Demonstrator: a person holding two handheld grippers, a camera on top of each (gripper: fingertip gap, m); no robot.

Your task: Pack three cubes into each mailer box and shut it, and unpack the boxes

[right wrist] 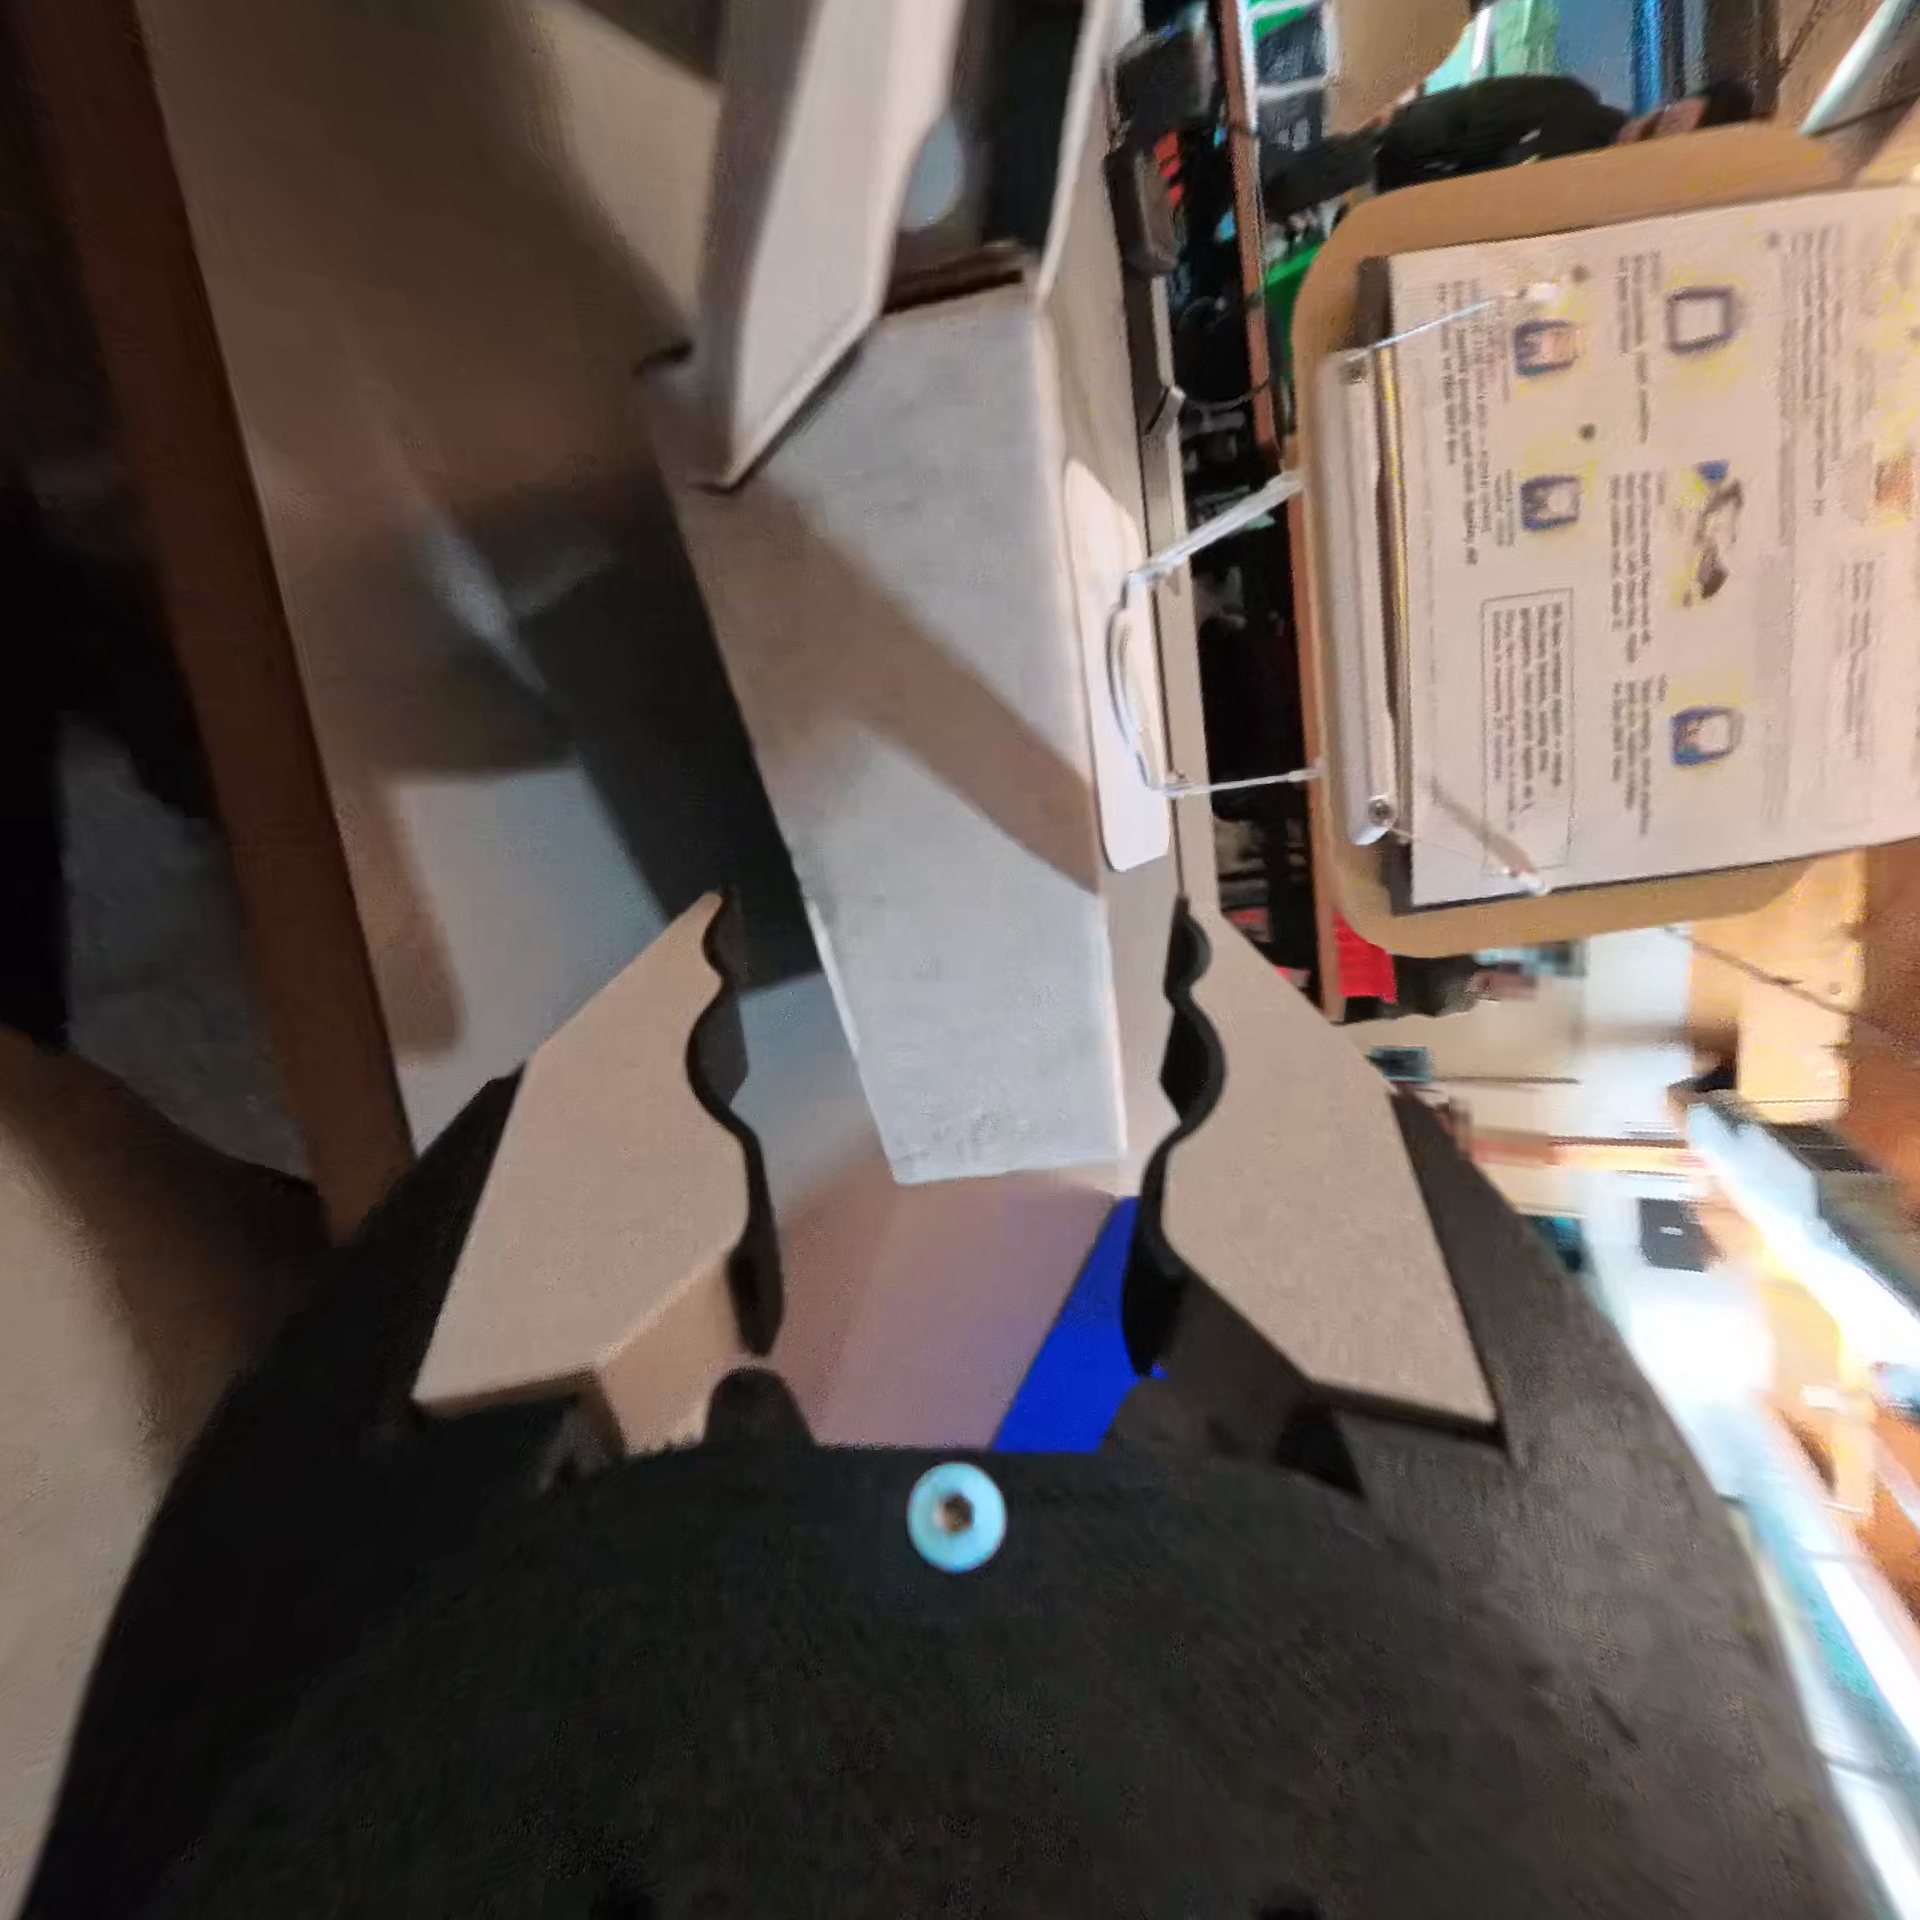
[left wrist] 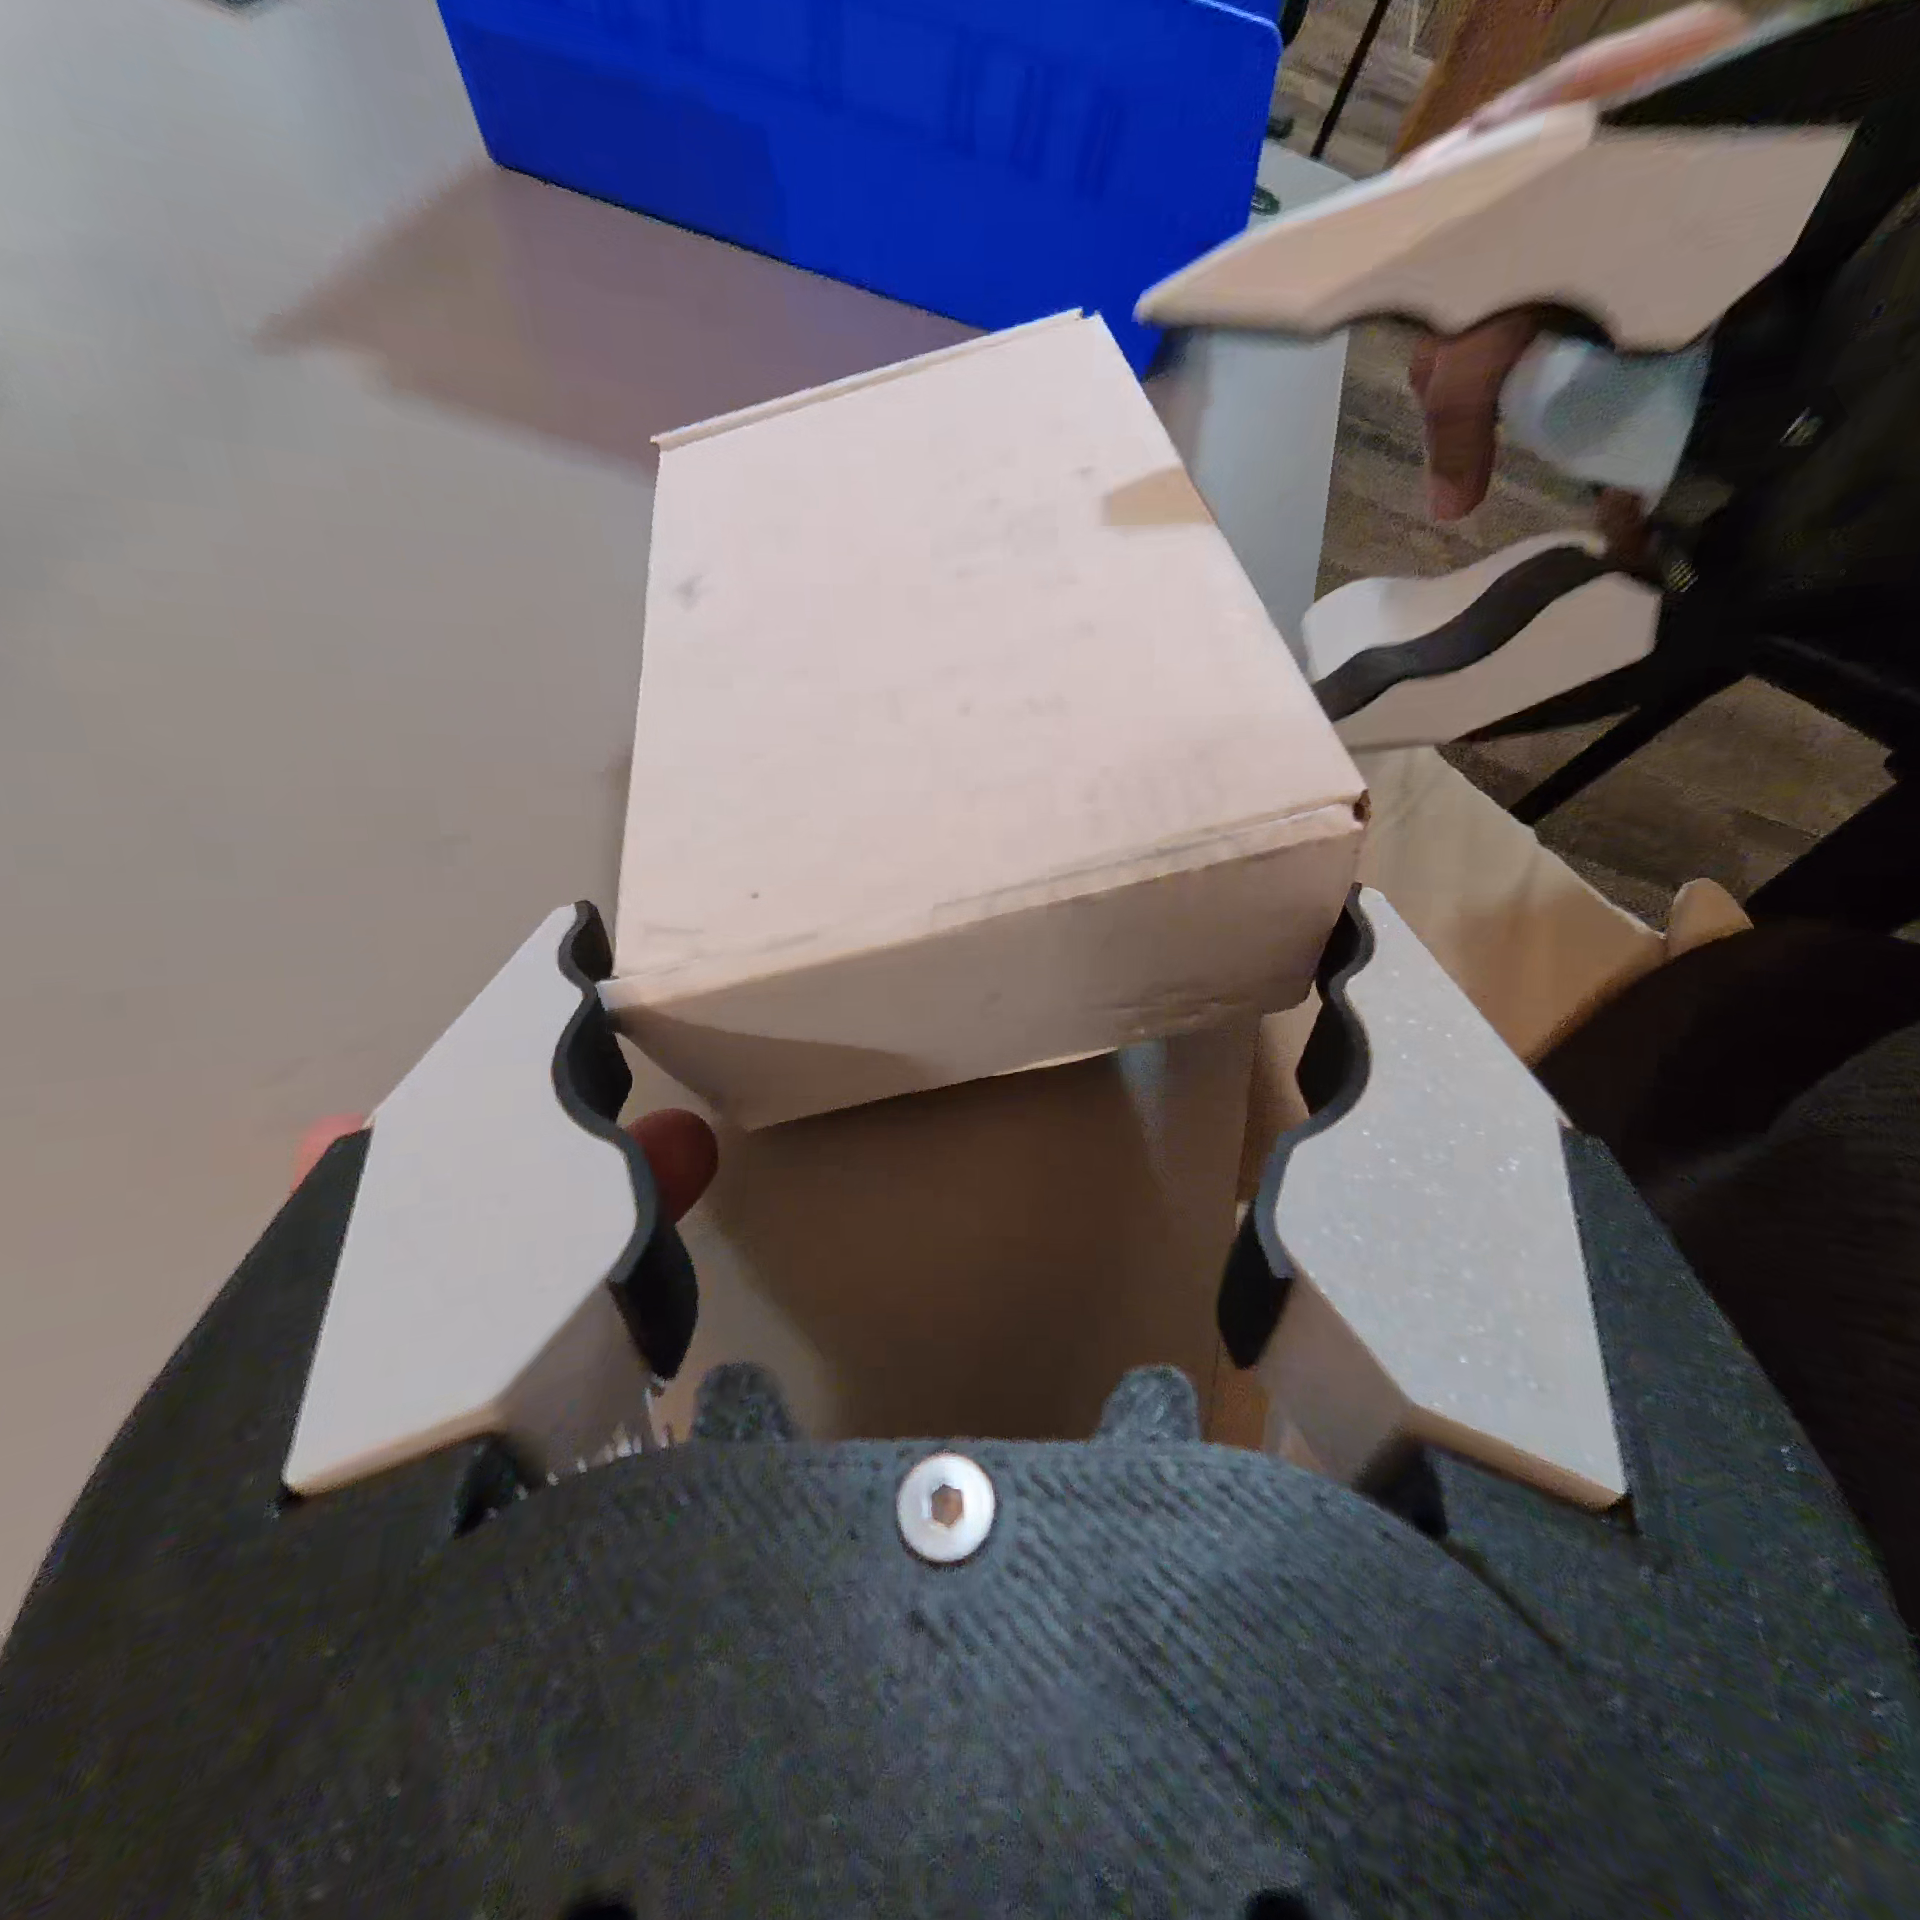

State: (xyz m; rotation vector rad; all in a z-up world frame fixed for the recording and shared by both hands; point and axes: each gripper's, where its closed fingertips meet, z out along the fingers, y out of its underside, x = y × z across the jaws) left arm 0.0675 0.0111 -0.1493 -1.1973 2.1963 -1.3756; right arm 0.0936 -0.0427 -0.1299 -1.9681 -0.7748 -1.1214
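A closed tan mailer box (left wrist: 935, 665) sits tilted between my left gripper's fingers, which press on its near corners. My left gripper (left wrist: 966, 935) is shut on the box and holds it above the brown cardboard of another box (left wrist: 966, 1247). My right gripper (left wrist: 1236, 478) shows at the upper right of the left wrist view, open and empty, just right of the box. In the blurred, sideways right wrist view, my right gripper (right wrist: 951, 925) is open with nothing between its fingers, and a pale box face (right wrist: 987, 1018) lies ahead of it. No cubes are visible.
A blue bin (left wrist: 862, 135) stands on the grey table (left wrist: 260, 623) behind the box and shows as a sliver in the right wrist view (right wrist: 1070, 1351). The table's right edge is close to the box. A clipboard with a printed sheet (right wrist: 1610, 540) is to the right.
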